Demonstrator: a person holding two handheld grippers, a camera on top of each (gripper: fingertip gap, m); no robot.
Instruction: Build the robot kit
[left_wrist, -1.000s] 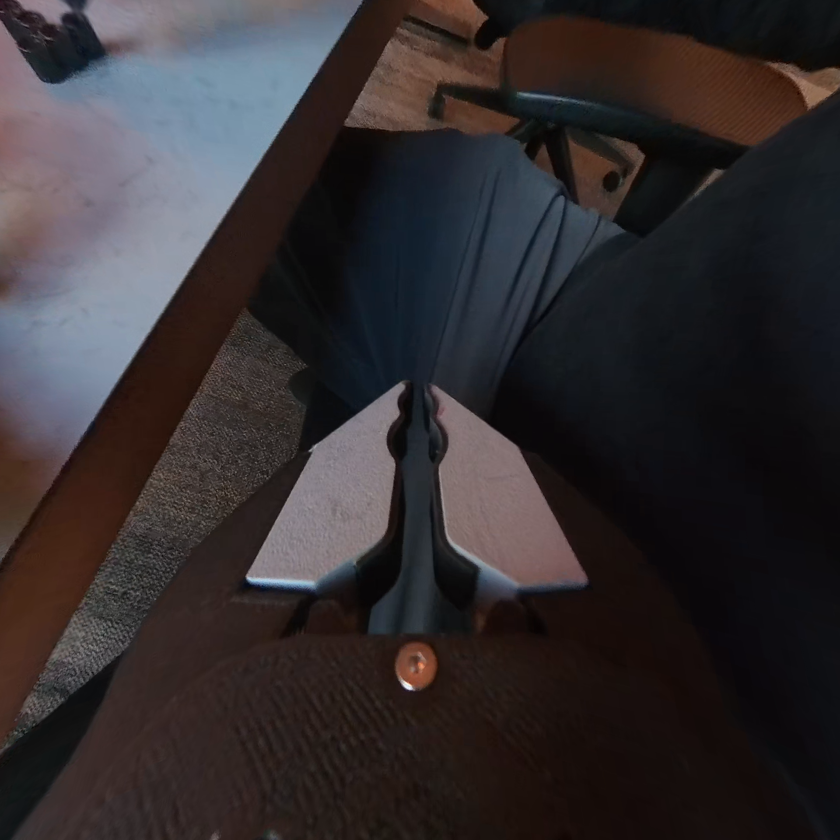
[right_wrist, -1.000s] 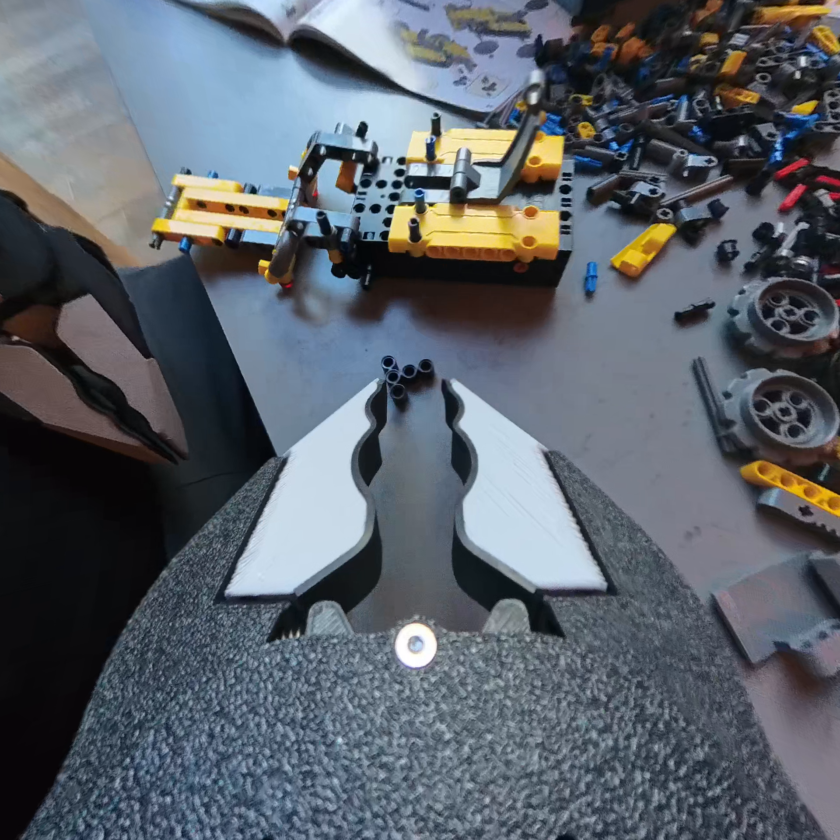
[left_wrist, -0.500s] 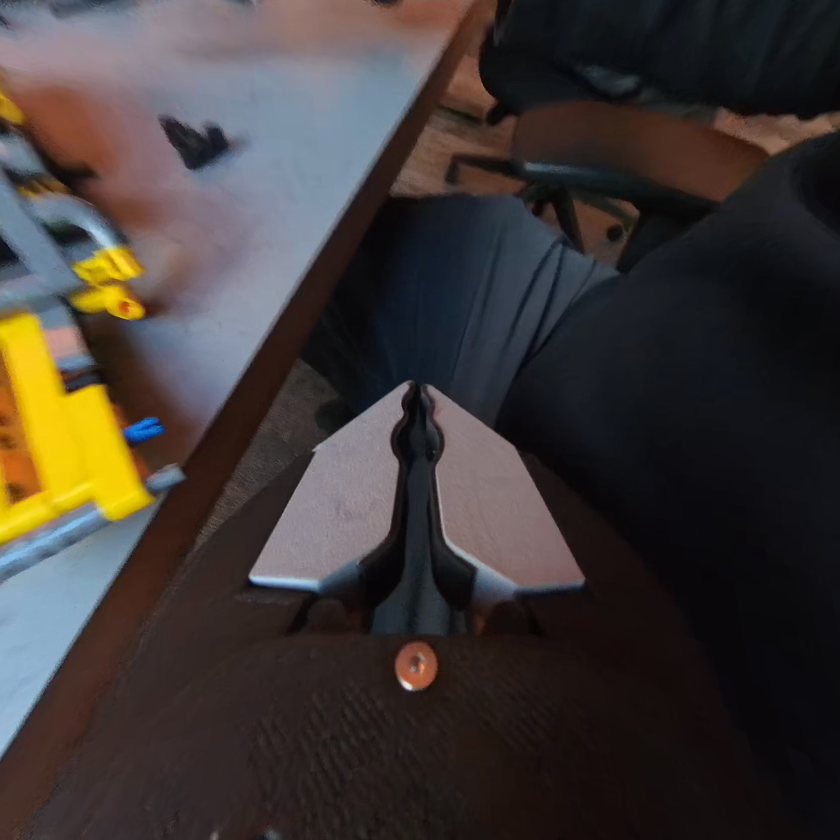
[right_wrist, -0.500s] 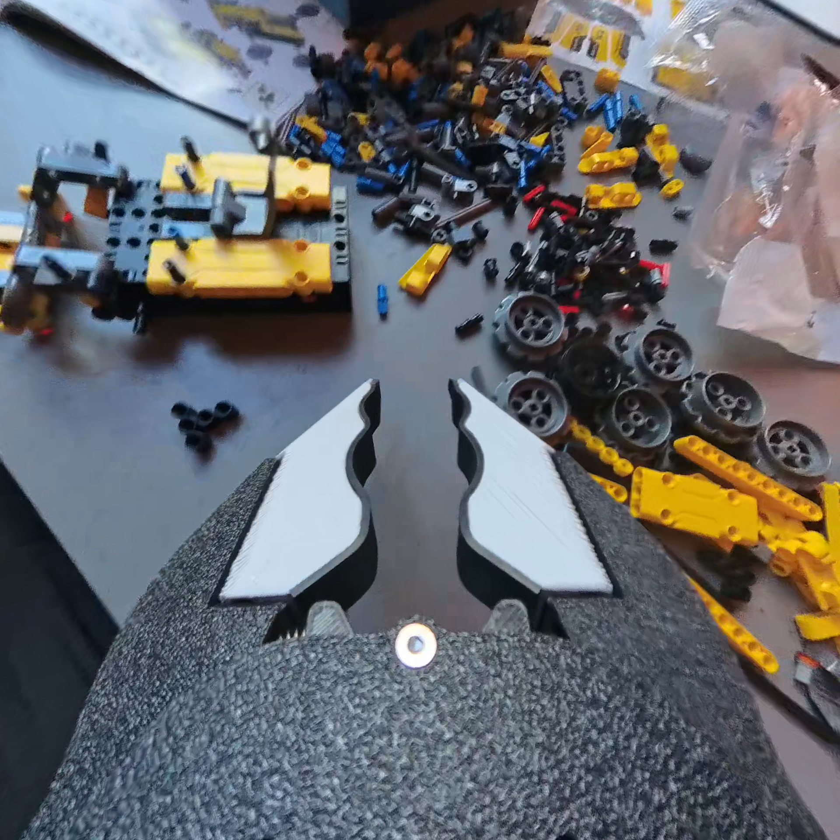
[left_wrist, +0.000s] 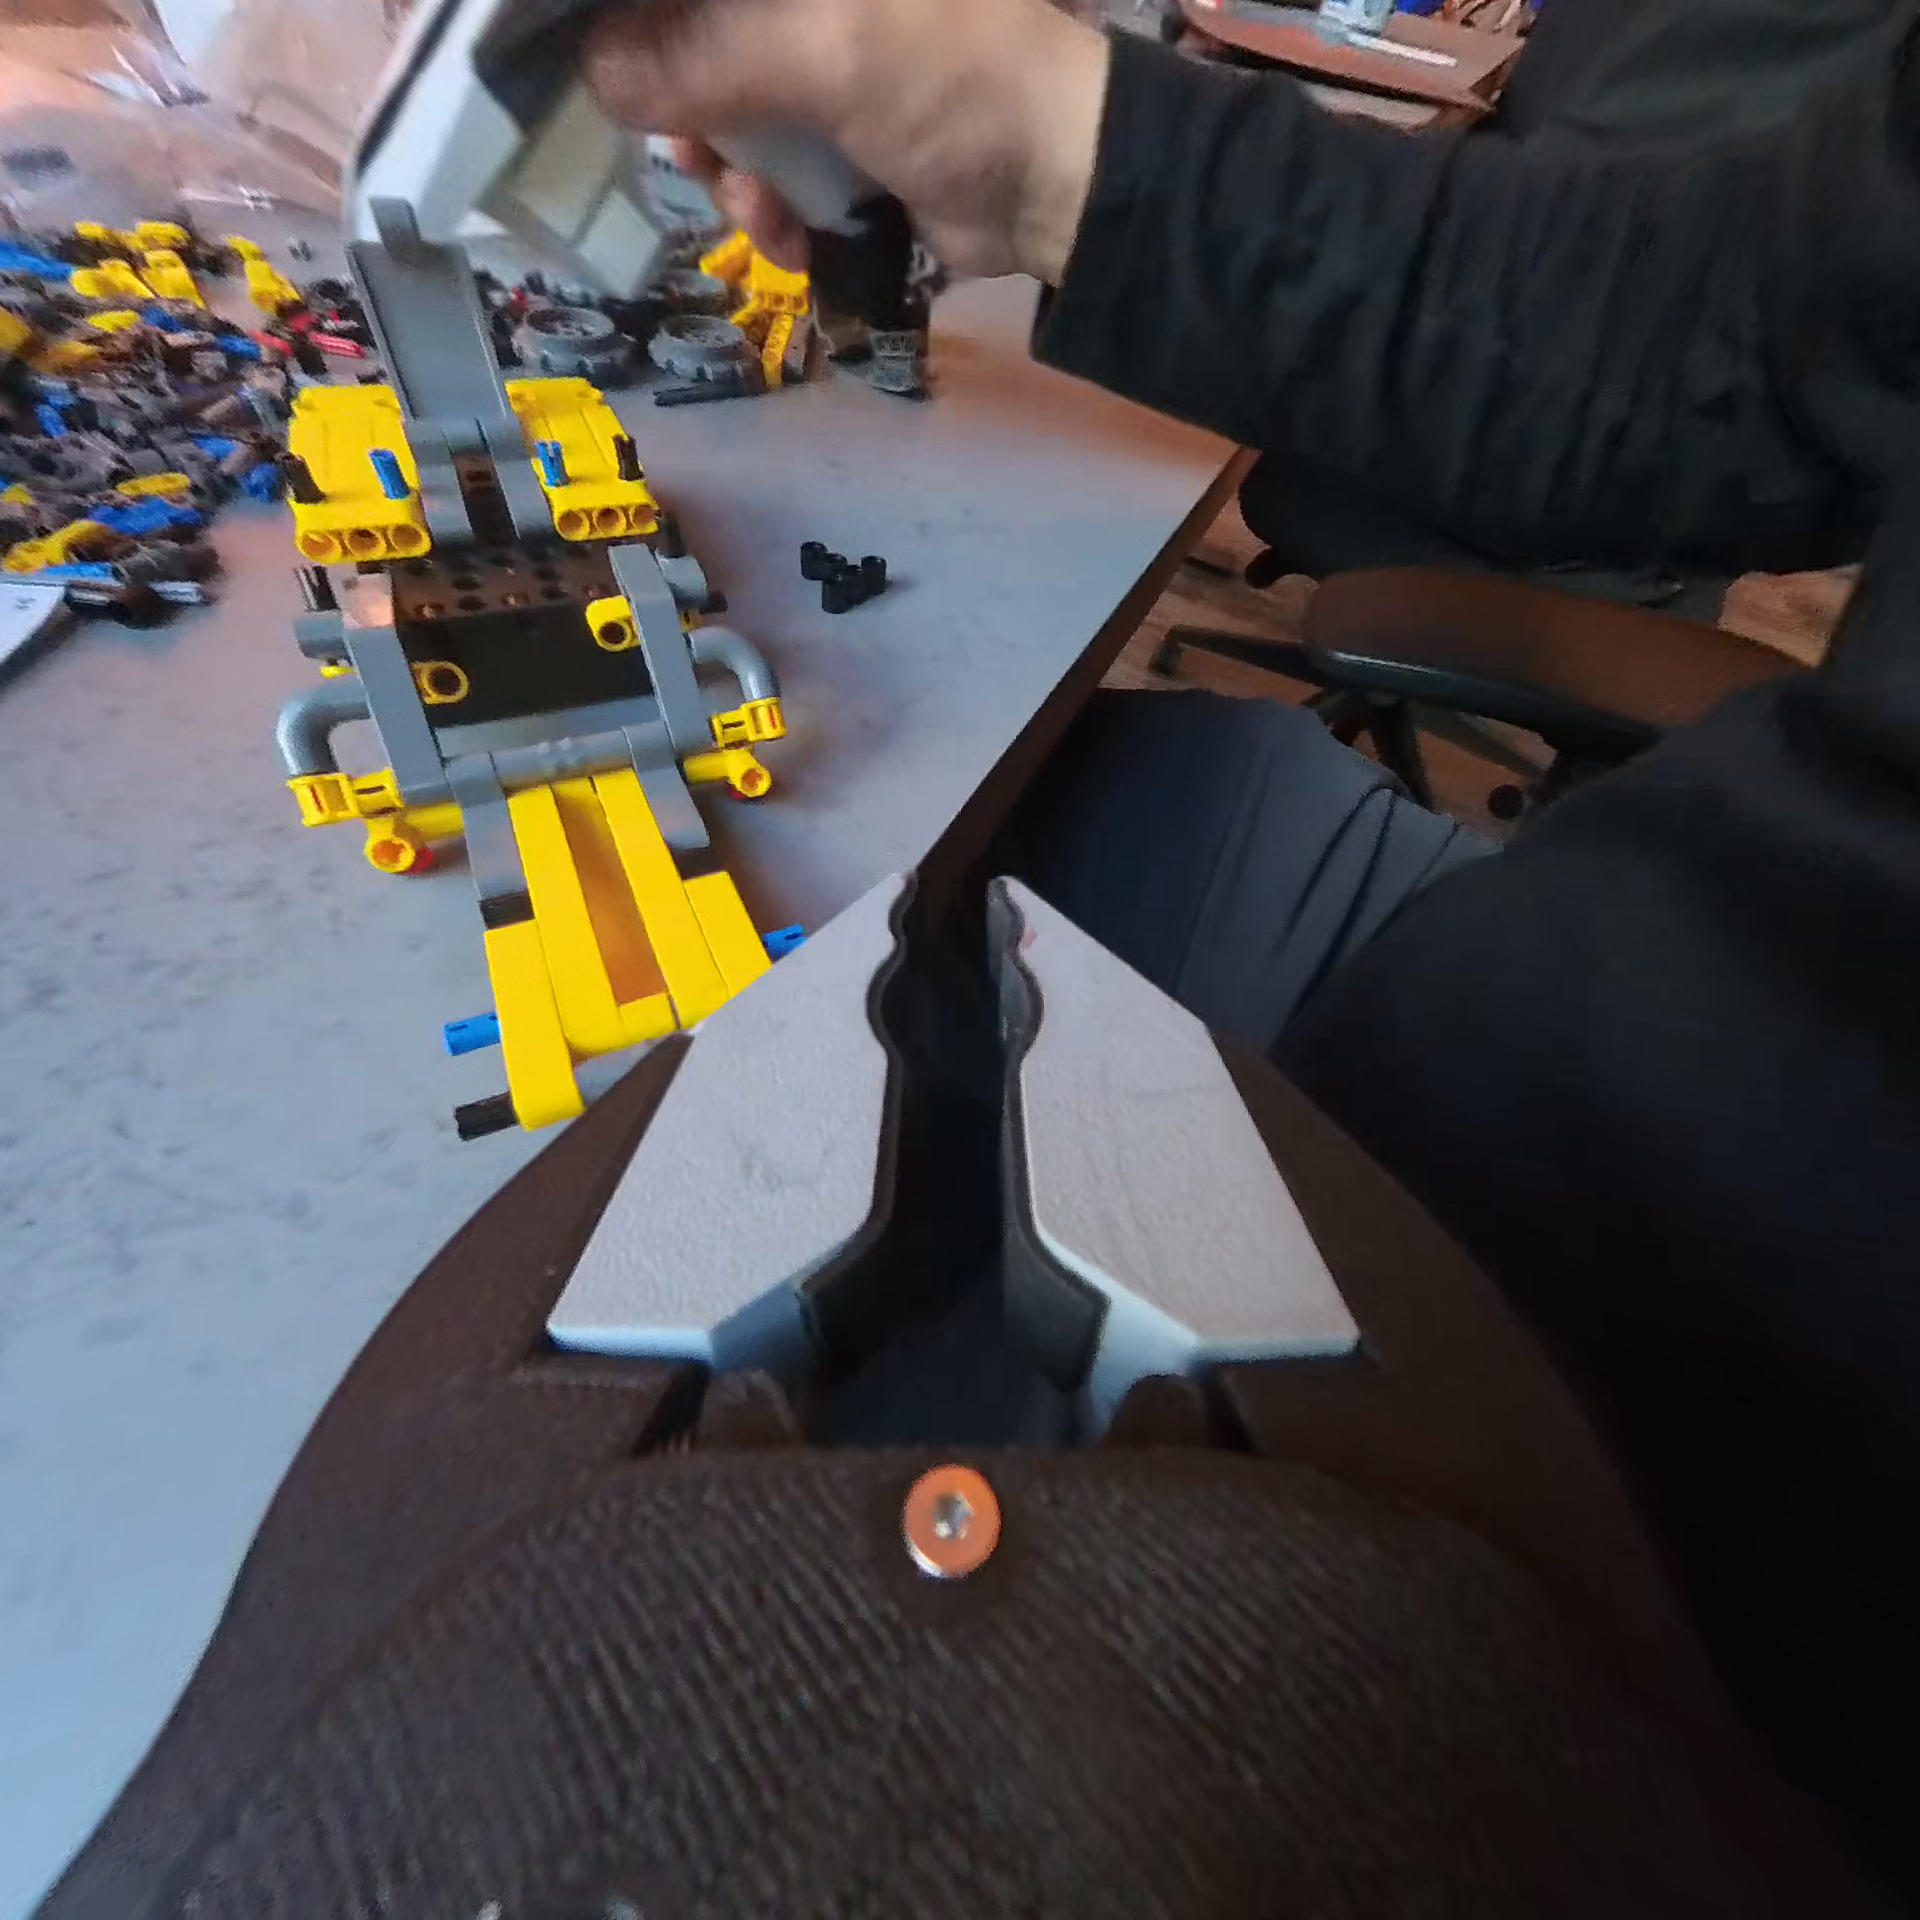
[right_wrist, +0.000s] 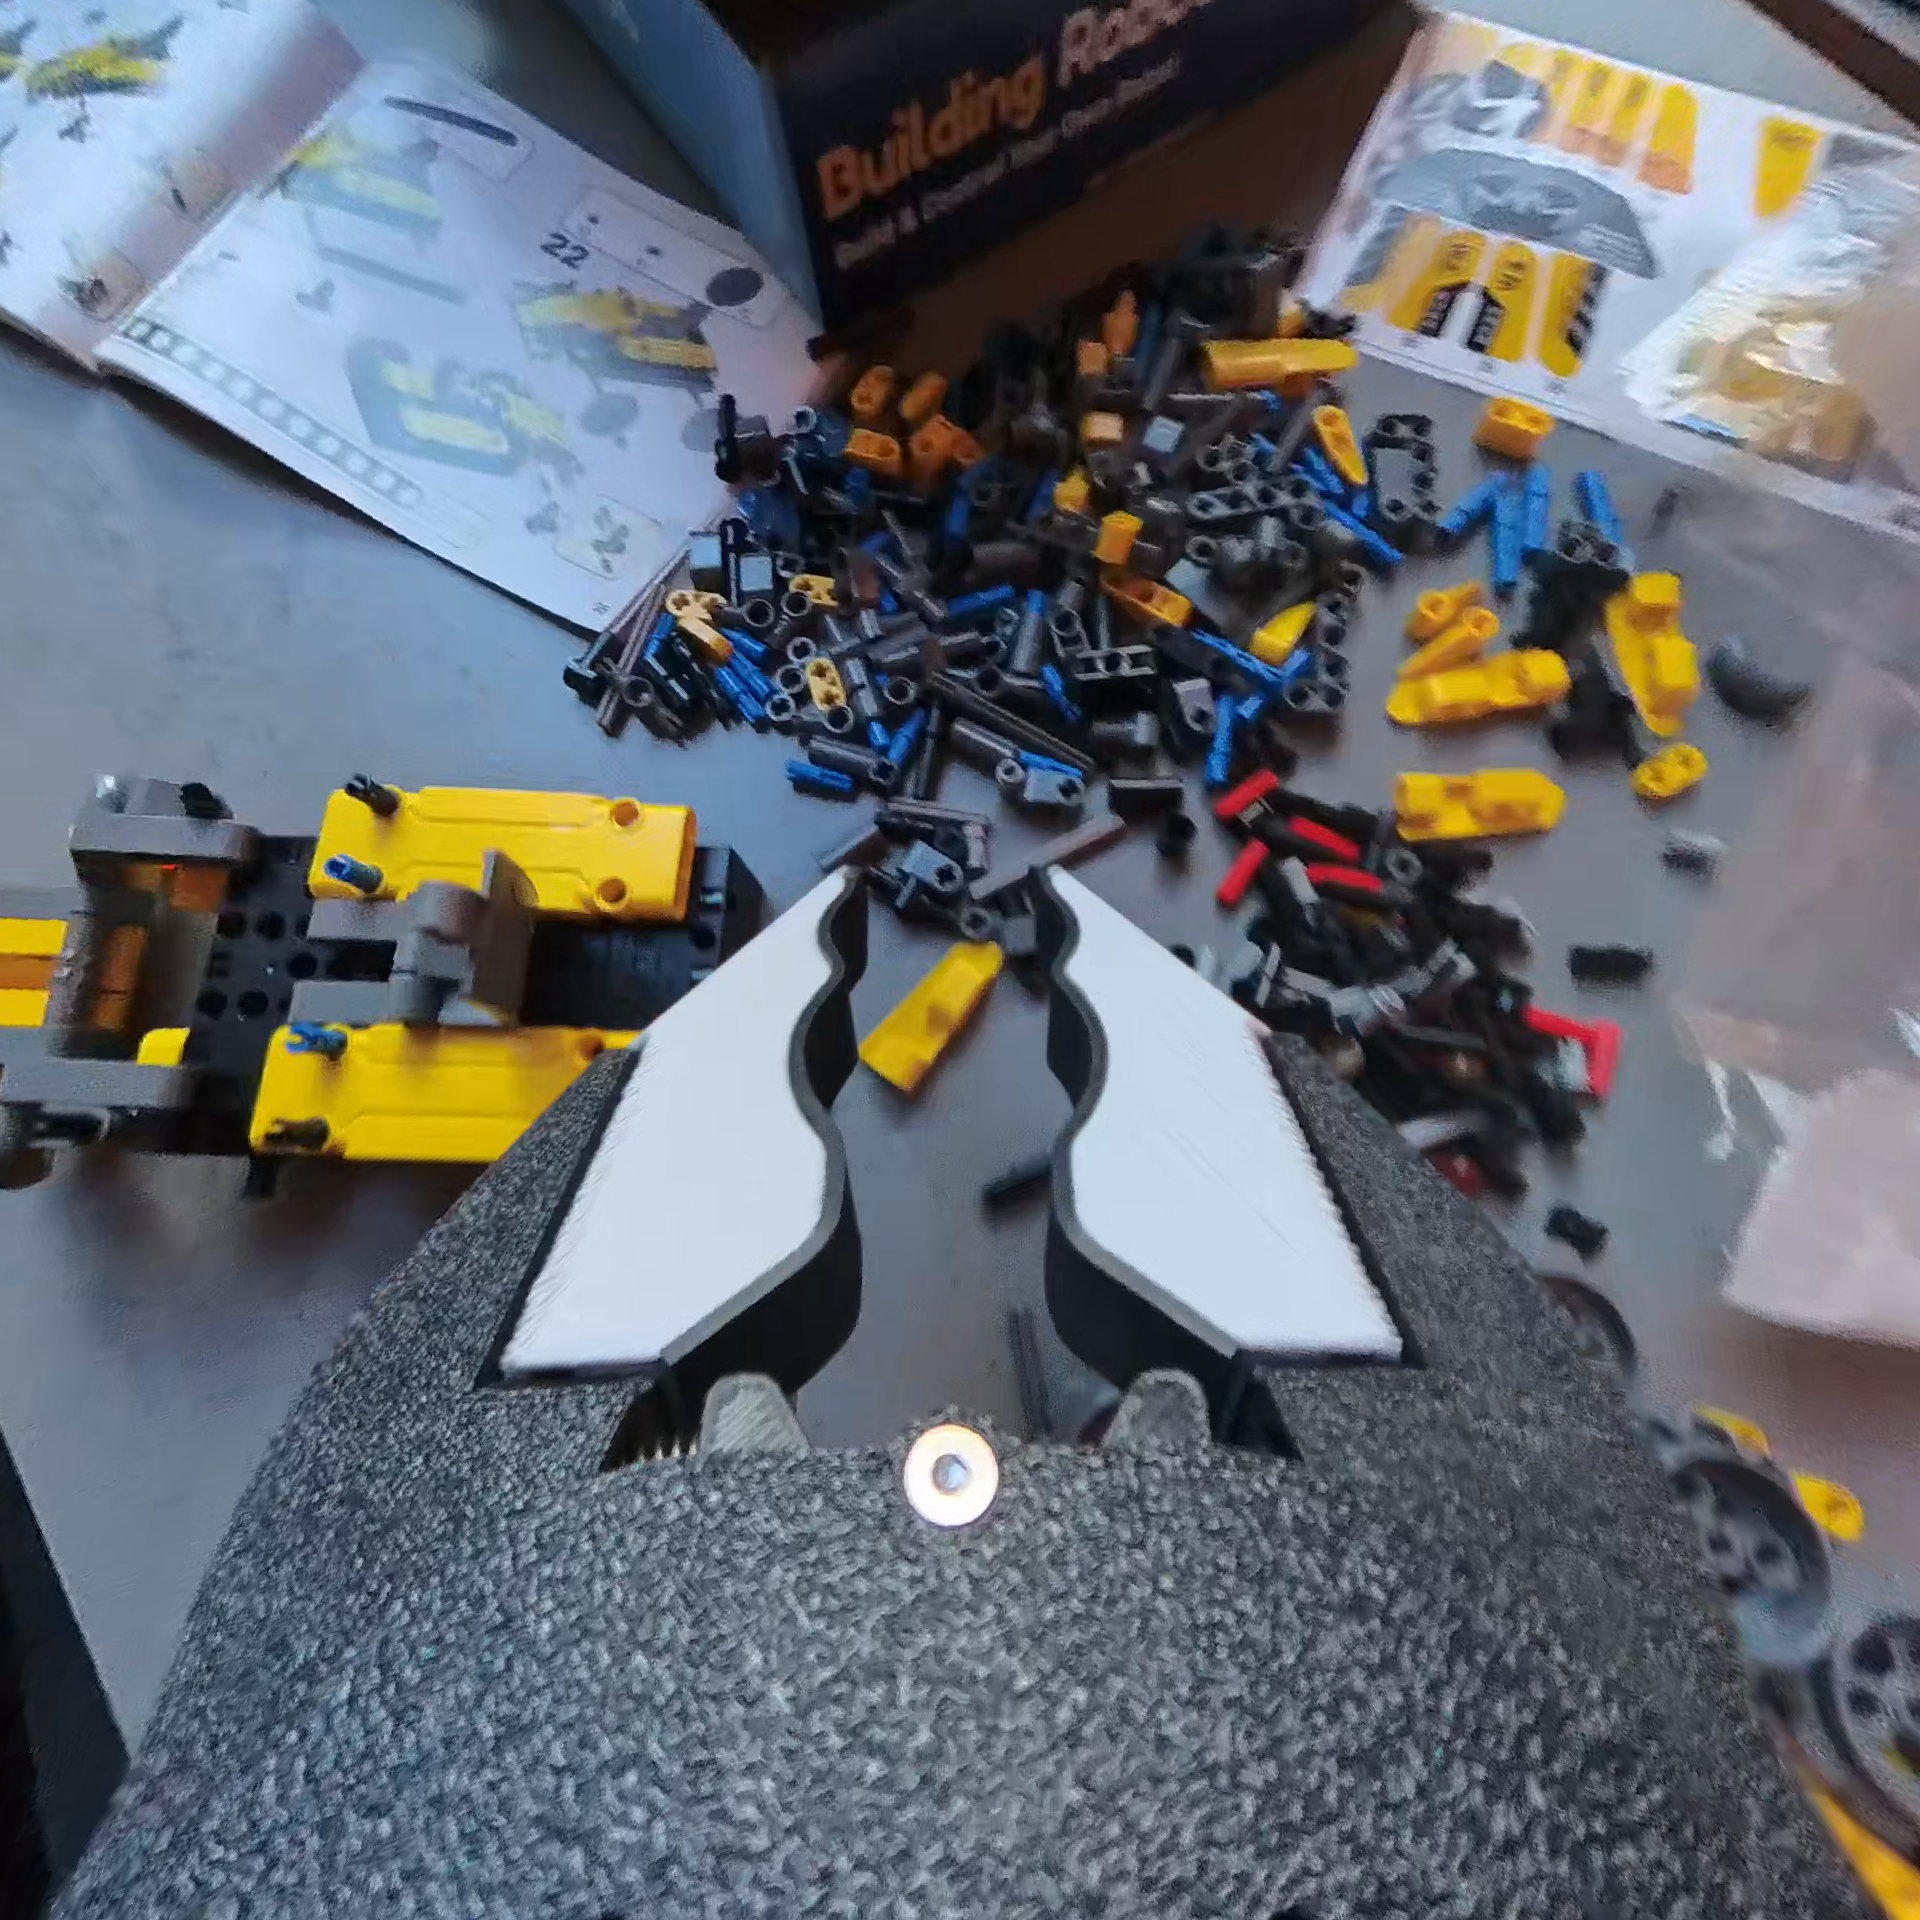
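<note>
A partly built yellow, grey and black brick vehicle (left_wrist: 520, 675) lies on the grey table (left_wrist: 156, 1143); it also shows in the right wrist view (right_wrist: 416, 987). My left gripper (left_wrist: 954, 888) hangs over the table's front edge, just right of the model's near end, slightly open and empty. My right gripper (right_wrist: 948, 883) is open and empty above a pile of loose black, blue, yellow and red parts (right_wrist: 1039, 623). A yellow piece (right_wrist: 932, 1013) lies below, between its fingers. In the left wrist view a hand (left_wrist: 883, 104) holds that gripper (left_wrist: 499, 135) above the model's far end.
A small black connector cluster (left_wrist: 844, 575) lies near the table edge. An open instruction booklet (right_wrist: 416, 343), a dark box (right_wrist: 987, 135) and plastic bags (right_wrist: 1714, 343) lie behind the pile. Grey wheels (right_wrist: 1745, 1538) lie to the right. A person's lap (left_wrist: 1195, 831) and an office chair (left_wrist: 1455, 644) are beside the table. Tip to tip, the grippers are about 25 cm apart.
My left gripper swung from facing the lap and the floor to face the tabletop, and its fingers parted a little. My right gripper moved from the black connectors to over the parts pile, still open.
</note>
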